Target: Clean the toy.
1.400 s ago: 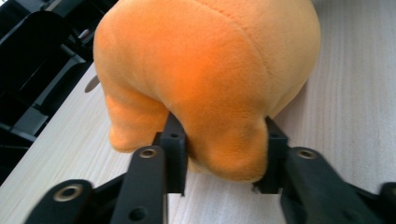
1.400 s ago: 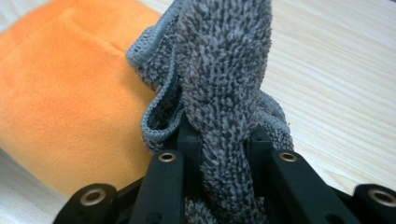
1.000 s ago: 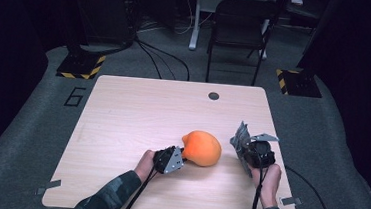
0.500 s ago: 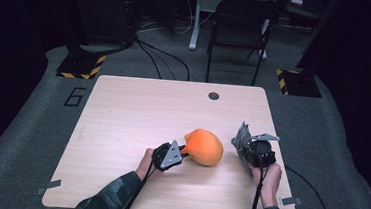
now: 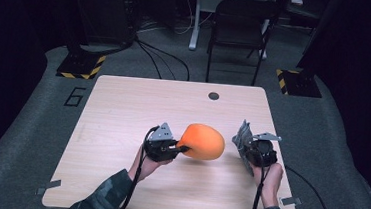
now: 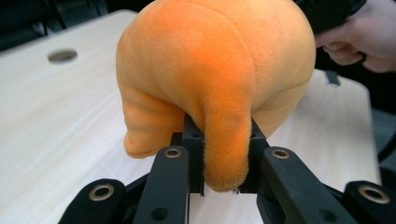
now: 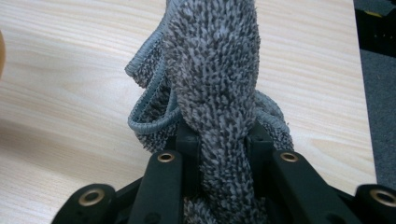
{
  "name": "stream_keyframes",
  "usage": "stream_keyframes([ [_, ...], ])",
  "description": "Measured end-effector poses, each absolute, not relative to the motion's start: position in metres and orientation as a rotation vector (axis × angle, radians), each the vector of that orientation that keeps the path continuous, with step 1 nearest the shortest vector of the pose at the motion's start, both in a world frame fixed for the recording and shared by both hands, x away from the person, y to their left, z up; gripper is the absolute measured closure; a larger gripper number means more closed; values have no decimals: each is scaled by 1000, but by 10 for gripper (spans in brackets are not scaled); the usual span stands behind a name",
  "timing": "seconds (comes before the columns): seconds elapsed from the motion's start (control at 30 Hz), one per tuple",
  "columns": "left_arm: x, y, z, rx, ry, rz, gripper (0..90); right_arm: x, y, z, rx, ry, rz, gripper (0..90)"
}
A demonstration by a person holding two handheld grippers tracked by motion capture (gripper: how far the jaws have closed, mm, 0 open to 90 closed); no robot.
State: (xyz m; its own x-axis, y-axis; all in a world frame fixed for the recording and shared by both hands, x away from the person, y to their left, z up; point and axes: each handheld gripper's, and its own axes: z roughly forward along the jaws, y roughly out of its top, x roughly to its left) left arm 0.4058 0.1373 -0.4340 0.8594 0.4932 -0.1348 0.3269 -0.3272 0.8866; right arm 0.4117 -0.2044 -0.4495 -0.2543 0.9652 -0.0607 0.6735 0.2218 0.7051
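An orange plush toy point(image 5: 201, 141) hangs just over the middle of the wooden table point(image 5: 123, 109). My left gripper point(image 5: 182, 147) is shut on a fold of its fabric at the toy's left end. In the left gripper view the pinched fold of the plush toy point(image 6: 215, 70) runs down between the jaws of the left gripper point(image 6: 220, 144). To the right, my right gripper point(image 5: 247, 146) is shut on a grey microfibre cloth point(image 5: 241, 138), which stands bunched upright above the jaws. The right gripper view has the cloth point(image 7: 215, 60), with its blue-grey hem, squeezed in the right gripper point(image 7: 219, 140).
A dark round hole point(image 5: 214, 95) lies in the table near its far edge. A black chair point(image 5: 240, 23) stands beyond the table. The hand that holds the other gripper point(image 6: 355, 42) is at the upper right of the left gripper view.
My left gripper has risen with the orange plush toy, which now hangs a little higher. The right gripper and its cloth have stayed put.
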Motion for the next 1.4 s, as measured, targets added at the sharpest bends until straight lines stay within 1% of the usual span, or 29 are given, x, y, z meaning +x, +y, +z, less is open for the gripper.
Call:
stream_keyframes([
  [0.07,408,139,-434,1943,634,145,784,410,-203,-446,1491,1997,786,734],
  [0.23,417,138,-448,1926,734,-39,783,404,-199,-431,1437,1973,833,733],
  [0.4,427,138,-467,1916,821,-127,778,398,-190,-416,1380,1971,880,733],
  [0.53,432,137,-477,1913,867,-175,774,391,-172,-402,1309,2008,967,728],
  [0.73,431,134,-480,1911,868,-181,763,378,-114,-382,1151,2133,1131,724],
  [0.83,430,134,-481,1903,873,-176,761,378,-89,-385,1137,2189,1168,720],
  [0.93,427,132,-481,1923,849,-149,762,383,-76,-399,1143,2220,1102,718],
  [1.03,425,128,-484,1916,846,-138,763,387,-71,-413,1105,2205,998,721],
  [1.17,424,126,-483,1931,821,-115,762,388,-76,-414,1101,2199,964,722],
  [1.4,422,123,-483,1937,795,-113,761,392,-103,-420,1164,2166,917,719],
])
